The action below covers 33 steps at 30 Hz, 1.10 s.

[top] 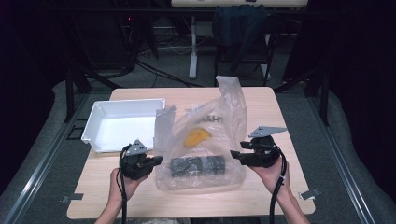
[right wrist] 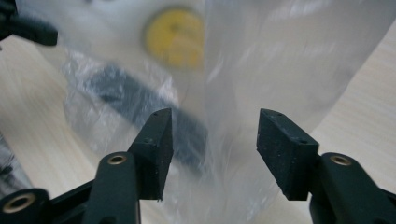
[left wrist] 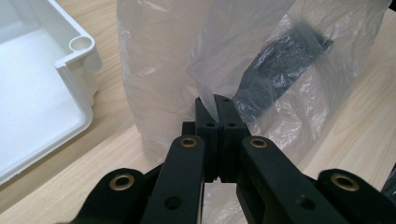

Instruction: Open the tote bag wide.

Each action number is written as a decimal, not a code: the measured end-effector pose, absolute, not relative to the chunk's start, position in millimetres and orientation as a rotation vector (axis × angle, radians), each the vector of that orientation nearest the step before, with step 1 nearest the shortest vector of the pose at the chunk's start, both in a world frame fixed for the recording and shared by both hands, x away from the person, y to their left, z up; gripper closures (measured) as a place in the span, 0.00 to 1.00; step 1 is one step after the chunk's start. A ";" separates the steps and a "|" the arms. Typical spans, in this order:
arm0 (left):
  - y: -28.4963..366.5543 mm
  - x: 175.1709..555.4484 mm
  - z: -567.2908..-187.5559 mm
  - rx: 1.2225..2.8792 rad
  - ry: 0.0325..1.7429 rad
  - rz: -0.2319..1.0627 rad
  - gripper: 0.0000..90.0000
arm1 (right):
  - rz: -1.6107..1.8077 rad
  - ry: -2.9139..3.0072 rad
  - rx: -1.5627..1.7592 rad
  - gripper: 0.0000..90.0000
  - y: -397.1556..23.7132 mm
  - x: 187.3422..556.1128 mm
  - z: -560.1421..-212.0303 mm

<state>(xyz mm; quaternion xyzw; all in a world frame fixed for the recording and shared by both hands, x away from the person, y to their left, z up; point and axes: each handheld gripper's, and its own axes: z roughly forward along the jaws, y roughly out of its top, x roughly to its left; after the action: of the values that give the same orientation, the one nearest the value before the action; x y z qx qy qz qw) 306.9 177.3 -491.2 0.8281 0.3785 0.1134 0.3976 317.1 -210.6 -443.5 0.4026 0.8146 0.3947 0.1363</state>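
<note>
left gripper [left wrist: 215, 105]: jaws pinched on plastic bag [top: 205, 140] edge; keep hold.
right gripper [right wrist: 212, 140]: jaws half open, gripping nothing; regrip the film squarely.

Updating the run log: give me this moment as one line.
left tongs: shut on plastic bag | right tongs: open beside bag | bag contents: black block, yellow item

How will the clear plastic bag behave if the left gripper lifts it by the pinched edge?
The plastic bag looks thin and crumpled, so it will probably hang floppy. The left gripper is shut on its film, which may slip or stretch. The black block and yellow piece inside would likely slide to the lowest point and pull the bag down.
</note>
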 end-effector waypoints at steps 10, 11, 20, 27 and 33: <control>181.2 306.4 -489.6 2.076 0.966 0.283 1.00 | 1.160 2.334 1.189 1.00 -211.7 328.5 -450.9; 181.2 306.4 -489.6 2.076 0.966 0.283 1.00 | 1.182 2.332 1.196 1.00 -213.6 327.0 -450.4; 191.4 306.7 -486.3 2.061 0.997 0.290 1.00 | 1.250 2.332 1.218 1.00 -227.8 314.5 -448.3; 196.0 308.3 -470.1 2.026 1.027 0.327 0.68 | 1.237 2.347 1.207 1.00 -227.9 309.4 -449.2; 190.3 310.6 -442.0 1.948 0.984 0.391 0.61 | 1.241 2.350 1.207 1.00 -229.6 305.5 -448.2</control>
<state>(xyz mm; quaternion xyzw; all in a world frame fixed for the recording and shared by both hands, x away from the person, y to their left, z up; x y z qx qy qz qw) 310.6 190.3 -442.0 0.7865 0.3972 0.1578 0.4457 305.5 -229.6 -448.2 0.4109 0.8001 0.4227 0.1113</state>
